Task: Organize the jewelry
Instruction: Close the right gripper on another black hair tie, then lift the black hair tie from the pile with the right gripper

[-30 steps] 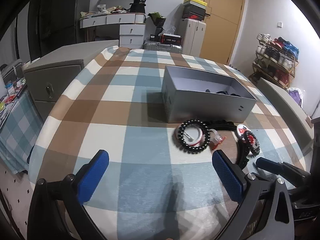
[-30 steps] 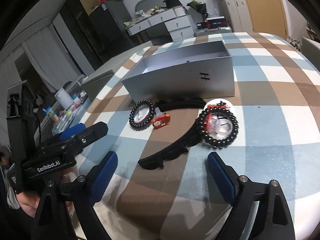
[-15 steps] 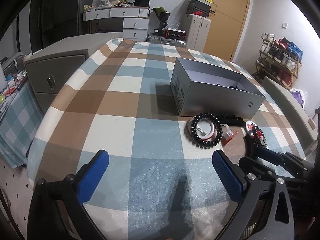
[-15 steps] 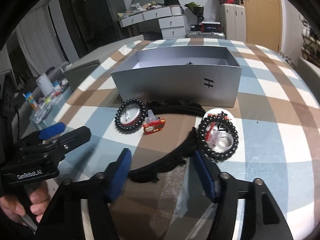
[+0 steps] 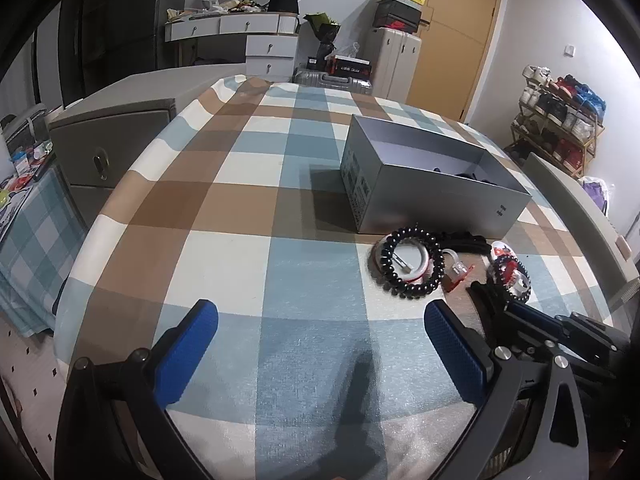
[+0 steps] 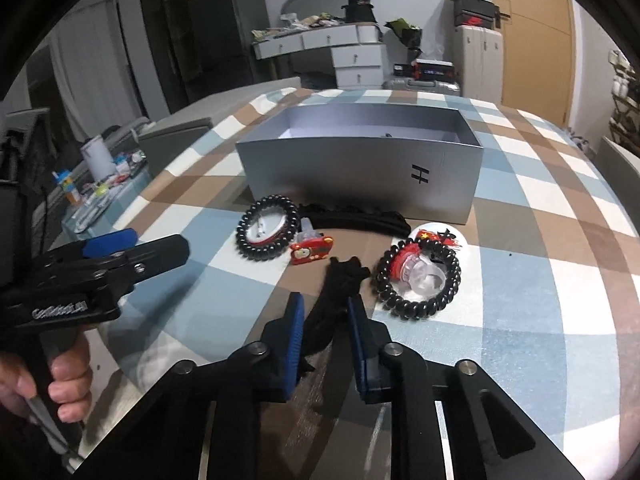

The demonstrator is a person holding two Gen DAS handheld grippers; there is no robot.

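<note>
- The right claw (image 6: 325, 330) has just been closing and now pinches the near end of the black band (image 6: 340, 280), pads pressed on both sides.
- The left claw (image 5: 320, 354) hangs released over bare cloth near the table's (image 5: 224, 200) front edge, nothing between its pads; a hand (image 6: 60, 384) grips its handle.
- The band curves back behind the red charm (image 6: 311, 251) toward the box (image 6: 360, 172); its middle stretch is hidden in the left view.
- Two black bead bracelets lie by the box's near wall: the left bracelet (image 6: 267, 233) rings a white disc, the right bracelet (image 6: 418, 280) a clear and red piece I can't make out.
- Inside the box only a dark scrap shows; the walls hide the rest.
- The table's left half is open cloth; the jewelry crowds the right front.
- The box bears an "H"-like mark; the lettering on the left claw is too blurred to read.
</note>
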